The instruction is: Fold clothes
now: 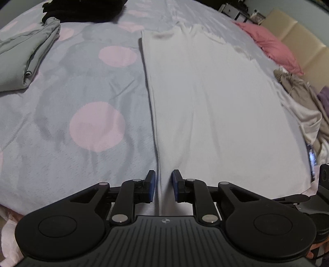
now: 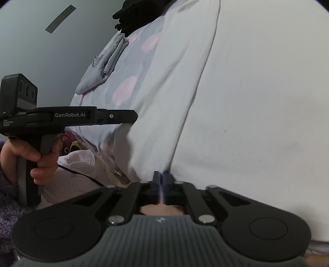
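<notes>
A white garment (image 1: 205, 102) lies flat and lengthwise on the spotted bedspread (image 1: 82, 92). My left gripper (image 1: 163, 184) is open at the garment's near end, and its blue pads (image 1: 151, 184) straddle the long left edge. In the right wrist view, my right gripper (image 2: 161, 180) is shut on the near hem of the white garment (image 2: 246, 102), which fills that view. The left gripper (image 2: 133, 116) also shows there from the side, held by a hand (image 2: 41, 158) at the bed's edge.
A folded grey garment (image 1: 22, 57) and a black pile (image 1: 82, 8) lie far left on the bed. A pink pillow (image 1: 273, 45), beige clothes (image 1: 298, 88) and a padded headboard (image 1: 298, 35) line the right side.
</notes>
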Tool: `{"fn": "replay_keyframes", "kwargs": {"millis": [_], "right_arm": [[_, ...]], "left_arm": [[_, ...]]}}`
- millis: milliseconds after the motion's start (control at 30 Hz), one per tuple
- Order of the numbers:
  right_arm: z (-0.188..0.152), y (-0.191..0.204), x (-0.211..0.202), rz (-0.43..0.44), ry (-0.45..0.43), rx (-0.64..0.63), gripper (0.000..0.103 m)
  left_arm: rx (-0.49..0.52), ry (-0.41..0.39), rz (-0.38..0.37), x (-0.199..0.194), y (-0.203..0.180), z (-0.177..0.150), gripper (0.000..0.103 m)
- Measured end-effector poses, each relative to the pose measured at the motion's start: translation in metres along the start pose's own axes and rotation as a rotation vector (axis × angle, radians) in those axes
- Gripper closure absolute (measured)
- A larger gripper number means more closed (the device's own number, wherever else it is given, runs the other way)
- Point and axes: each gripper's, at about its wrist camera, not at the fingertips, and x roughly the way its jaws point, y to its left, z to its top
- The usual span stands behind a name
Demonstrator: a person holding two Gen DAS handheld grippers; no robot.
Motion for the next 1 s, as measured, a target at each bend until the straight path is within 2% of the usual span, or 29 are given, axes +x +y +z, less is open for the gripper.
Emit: {"fn": "replay_keyframes", "kwargs": {"millis": [200, 333, 533, 600, 700, 833, 1000], "right_arm": [[-0.001, -0.001, -0.007, -0.005, 0.011, 0.003, 0.101], [-0.003, 0.000, -0.003, -0.008, 0.041, -0.008, 0.096], [0.006, -0.009, -0.037, -0.053, -0.067, -0.029, 0.094], [0.009, -0.017, -0.052, -0.070, -0.110, -0.015, 0.077], [0.016, -0.032, -0.077, -0.103, -0.172, 0.003, 0.074], [0.027, -0.058, -0.116, -0.193, -0.242, 0.014, 0.074], [0.042, -0.100, -0.170, -0.365, -0.303, 0.022, 0.074]], "left_arm": [[-0.008, 0.006, 0.003, -0.001, 0.002, 0.000, 0.088], [0.003, -0.036, 0.023, -0.008, -0.004, 0.005, 0.088], [0.017, -0.107, 0.047, -0.019, -0.014, 0.014, 0.088], [0.017, -0.121, 0.035, -0.019, -0.021, 0.022, 0.088], [0.034, -0.121, 0.026, -0.014, -0.035, 0.033, 0.088], [0.102, -0.110, 0.004, -0.002, -0.067, 0.049, 0.088], [0.159, -0.092, -0.029, 0.015, -0.103, 0.067, 0.087]]}}
